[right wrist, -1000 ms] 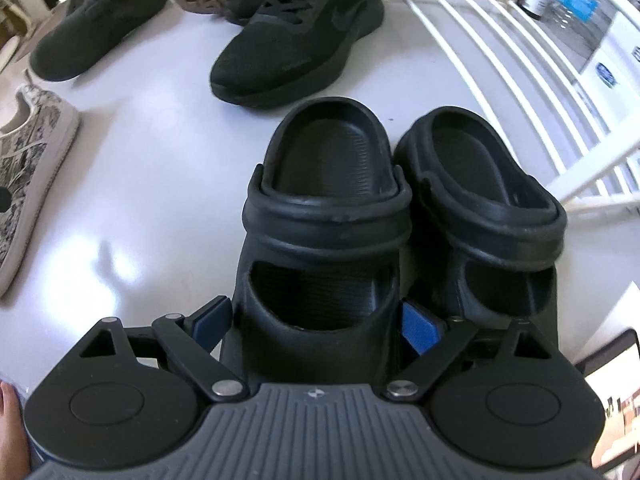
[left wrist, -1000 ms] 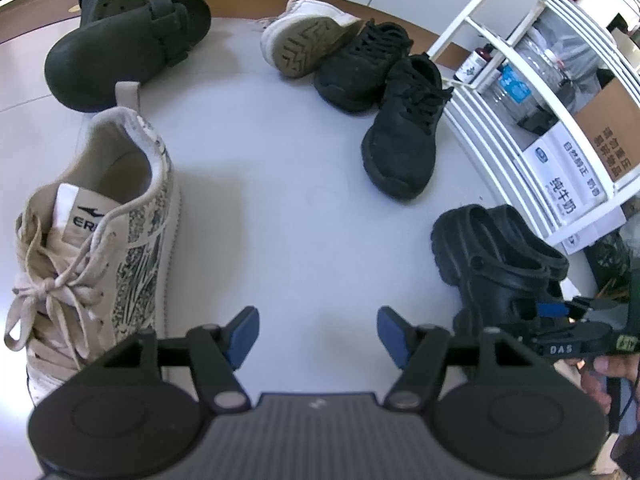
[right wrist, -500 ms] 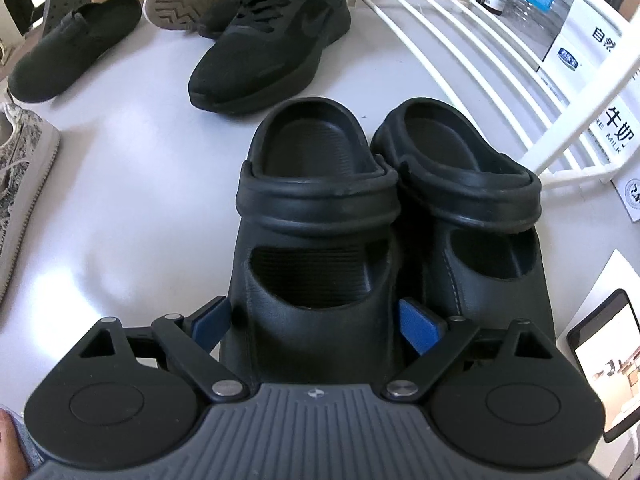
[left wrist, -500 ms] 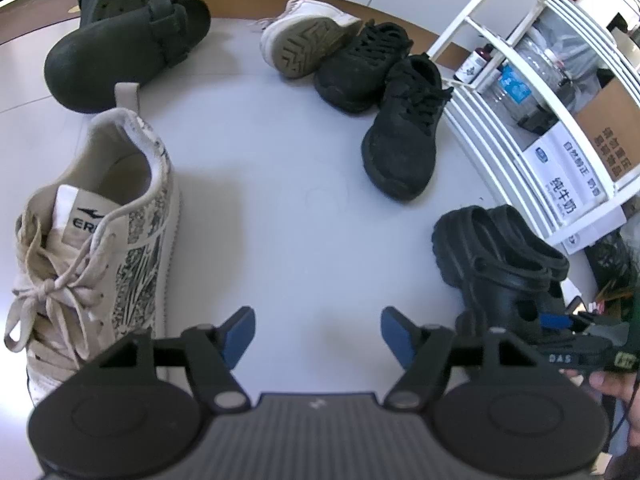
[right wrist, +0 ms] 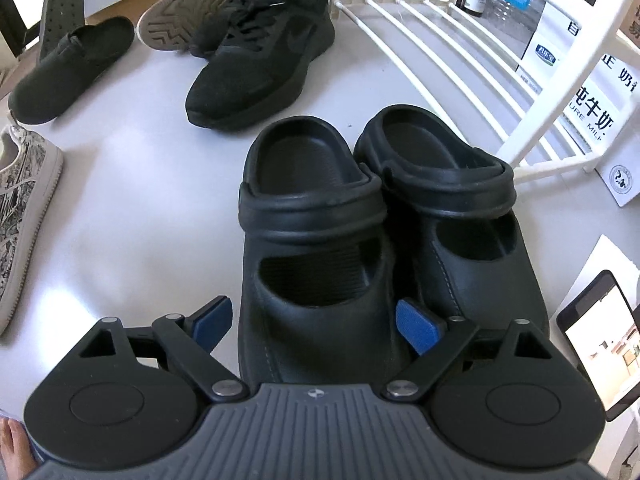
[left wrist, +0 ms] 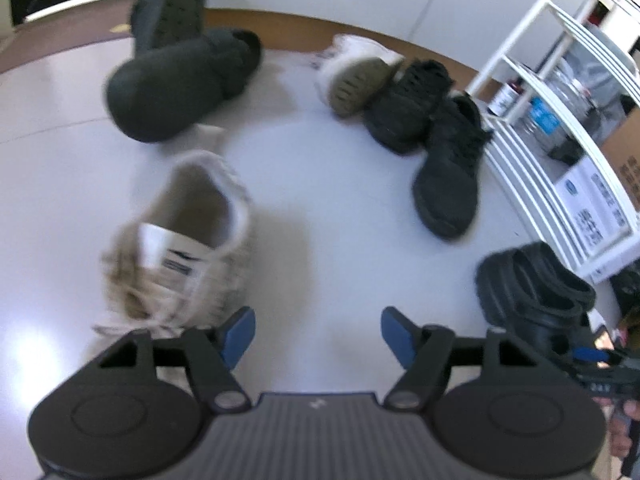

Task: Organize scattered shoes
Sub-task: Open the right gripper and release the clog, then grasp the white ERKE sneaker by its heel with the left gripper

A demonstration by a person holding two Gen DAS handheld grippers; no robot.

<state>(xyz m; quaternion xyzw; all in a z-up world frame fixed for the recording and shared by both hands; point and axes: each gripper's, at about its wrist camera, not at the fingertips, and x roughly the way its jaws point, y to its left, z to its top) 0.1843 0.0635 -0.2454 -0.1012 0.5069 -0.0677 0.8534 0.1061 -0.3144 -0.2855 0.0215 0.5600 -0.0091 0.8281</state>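
Note:
A beige patterned sneaker [left wrist: 188,248] lies on the white floor, just ahead of my left gripper's left finger. My left gripper [left wrist: 318,336] is open over bare floor, nothing between its blue pads. Two black clogs stand side by side, the left clog [right wrist: 312,208] and the right clog [right wrist: 448,184]. My right gripper [right wrist: 314,320] is open and straddles the left clog's toe; a thin gap shows beside its left pad. The left wrist view is blurred; it shows the clog pair [left wrist: 532,292] low on the right.
A white wire rack [right wrist: 460,40] with bottles and cartons stands on the right. Two black sneakers [left wrist: 448,176], a white sneaker [left wrist: 356,76] on its side and dark slip-ons [left wrist: 176,80] lie by the far wall. A phone [right wrist: 596,344] lies right of the clogs.
The left view has swung towards the beige sneaker, which now sits nearer the middle and blurred. The right view has rolled a little; the clogs stay side by side between and beside its pads.

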